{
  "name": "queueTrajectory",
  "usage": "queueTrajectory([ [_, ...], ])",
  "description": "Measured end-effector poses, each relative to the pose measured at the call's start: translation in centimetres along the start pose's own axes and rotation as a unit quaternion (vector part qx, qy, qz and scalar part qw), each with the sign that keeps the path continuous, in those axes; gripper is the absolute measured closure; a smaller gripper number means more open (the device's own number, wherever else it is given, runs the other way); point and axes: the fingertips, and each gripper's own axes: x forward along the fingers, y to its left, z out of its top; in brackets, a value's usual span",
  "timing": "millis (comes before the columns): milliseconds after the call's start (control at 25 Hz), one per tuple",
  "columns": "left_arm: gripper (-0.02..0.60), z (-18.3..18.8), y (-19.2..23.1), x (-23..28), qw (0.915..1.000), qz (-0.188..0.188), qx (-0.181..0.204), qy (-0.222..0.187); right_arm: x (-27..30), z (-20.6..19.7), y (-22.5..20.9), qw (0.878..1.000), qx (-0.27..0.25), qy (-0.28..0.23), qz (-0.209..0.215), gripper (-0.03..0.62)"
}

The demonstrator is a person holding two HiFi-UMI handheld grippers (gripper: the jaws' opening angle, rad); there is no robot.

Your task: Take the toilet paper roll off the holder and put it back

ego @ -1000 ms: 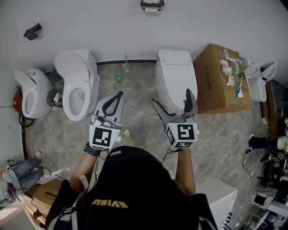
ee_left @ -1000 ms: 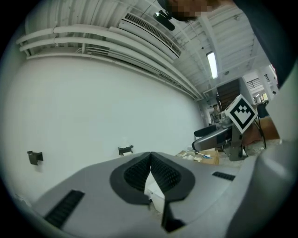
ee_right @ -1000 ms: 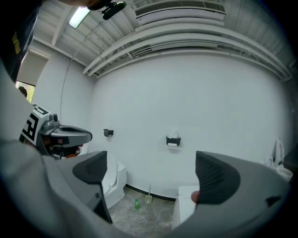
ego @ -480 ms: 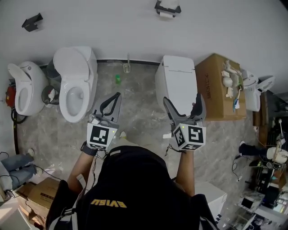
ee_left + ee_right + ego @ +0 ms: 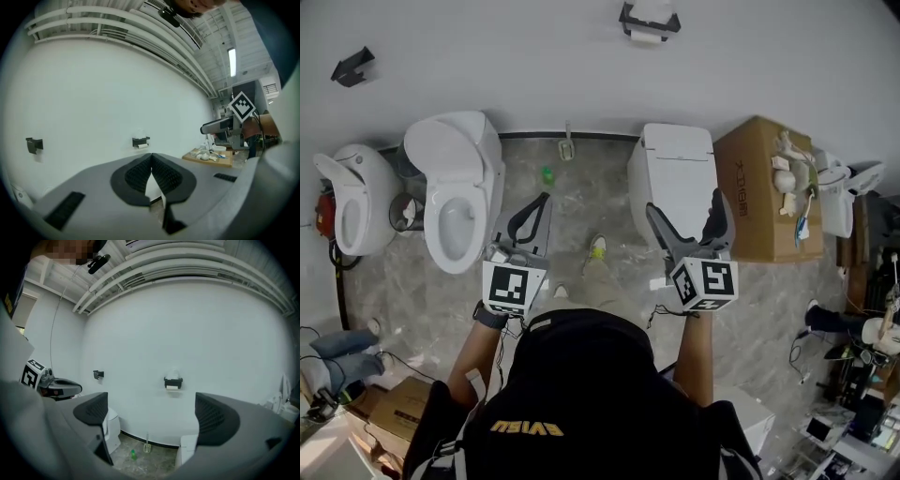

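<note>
— Roll: condition and position?
— The toilet paper roll (image 5: 172,386) is a small white cylinder lying crosswise in the black holder (image 5: 172,380), which is fixed high on the white wall (image 5: 187,333). It is seated there, untouched. Its loose end is too small to make out.
— Grippers?
— Both are well apart from it. The right gripper (image 5: 152,413) has its jaws spread wide with nothing between them; the roll shows far off in the gap. The left gripper (image 5: 151,161) has its ribbed pads (image 5: 136,174) pressed together at the tips, gripping nothing.
— Surroundings?
— Below the holder stands a square white toilet (image 5: 678,183), with a cardboard box (image 5: 759,197) just beside it. A round toilet (image 5: 455,187) stands to the left, and a green bottle (image 5: 547,174) lies on the marble floor (image 5: 591,187) between them. A second black holder (image 5: 352,67) is on the wall further left.
</note>
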Motion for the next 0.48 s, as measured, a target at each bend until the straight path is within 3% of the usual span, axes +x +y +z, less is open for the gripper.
queueTrajectory([
  [280, 0.571, 2.3, 0.7, 10.1, 0.9997, 0.021, -0.012, 0.005, 8.1, 0.6, -7.2, 1.0, -0.001, -0.001, 0.015, 0.013],
  [480, 0.571, 4.7, 1.1, 16.9, 0.9993, 0.034, 0.013, 0.002, 12.7, 2.2, -12.1, 0.999, 0.002, -0.021, 0.026, 0.013],
])
